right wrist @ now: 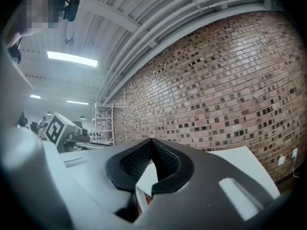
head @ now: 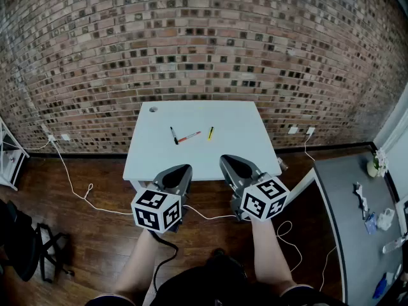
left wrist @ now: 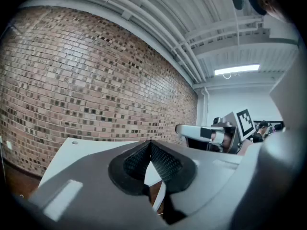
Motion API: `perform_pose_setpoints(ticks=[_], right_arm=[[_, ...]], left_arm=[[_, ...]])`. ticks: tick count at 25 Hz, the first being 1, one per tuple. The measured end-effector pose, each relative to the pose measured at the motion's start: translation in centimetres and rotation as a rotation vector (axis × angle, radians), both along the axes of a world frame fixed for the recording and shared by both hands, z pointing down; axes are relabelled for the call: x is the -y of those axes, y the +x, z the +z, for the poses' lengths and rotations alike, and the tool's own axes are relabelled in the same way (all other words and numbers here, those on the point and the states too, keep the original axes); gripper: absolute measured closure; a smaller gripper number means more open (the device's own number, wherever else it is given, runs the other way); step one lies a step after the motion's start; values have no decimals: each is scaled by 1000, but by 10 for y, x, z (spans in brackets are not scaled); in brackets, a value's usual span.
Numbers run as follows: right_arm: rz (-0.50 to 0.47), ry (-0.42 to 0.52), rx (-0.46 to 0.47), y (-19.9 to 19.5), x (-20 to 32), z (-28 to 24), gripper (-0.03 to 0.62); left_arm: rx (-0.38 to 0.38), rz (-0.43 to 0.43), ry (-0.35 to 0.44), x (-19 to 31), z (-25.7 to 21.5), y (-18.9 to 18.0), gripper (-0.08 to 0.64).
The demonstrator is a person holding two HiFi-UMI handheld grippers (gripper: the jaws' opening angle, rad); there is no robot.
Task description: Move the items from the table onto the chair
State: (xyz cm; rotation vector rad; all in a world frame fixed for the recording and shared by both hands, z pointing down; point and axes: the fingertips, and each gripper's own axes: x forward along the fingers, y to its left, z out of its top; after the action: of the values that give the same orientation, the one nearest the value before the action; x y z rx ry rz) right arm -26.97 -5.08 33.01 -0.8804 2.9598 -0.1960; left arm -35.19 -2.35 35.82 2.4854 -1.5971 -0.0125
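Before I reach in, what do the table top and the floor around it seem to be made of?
The table top looks like white laminate or painted board: an even, matte, seamless surface. Which of the two cannot be told. The floor looks like dark brown wood planks with a slight sheen, with long board seams showing.

The surface [head: 236, 148] stands with its far edge against the brick wall [head: 204, 43]. Three pens lie in a row near its middle. The left pen [head: 173, 135] and the middle pen [head: 189, 136] almost meet at their near ends, and the right pen [head: 210, 132] lies a little apart. A round hole [head: 153, 109] sits by the far left corner. The left gripper [head: 182, 169] and the right gripper [head: 228, 162] hang side by side at the near edge. A second table [head: 338, 209] stands to the right. A cable [head: 76, 190] trails over the floor [head: 95, 234] to the left.
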Motion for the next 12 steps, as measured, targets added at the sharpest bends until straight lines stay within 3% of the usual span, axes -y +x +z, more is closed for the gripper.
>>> perform_pose_setpoints(ticks=[12], right_arm=[[-80,17,-47,19,86,5,591]], left_arm=[[32,-106,-24,91,3,17,549]])
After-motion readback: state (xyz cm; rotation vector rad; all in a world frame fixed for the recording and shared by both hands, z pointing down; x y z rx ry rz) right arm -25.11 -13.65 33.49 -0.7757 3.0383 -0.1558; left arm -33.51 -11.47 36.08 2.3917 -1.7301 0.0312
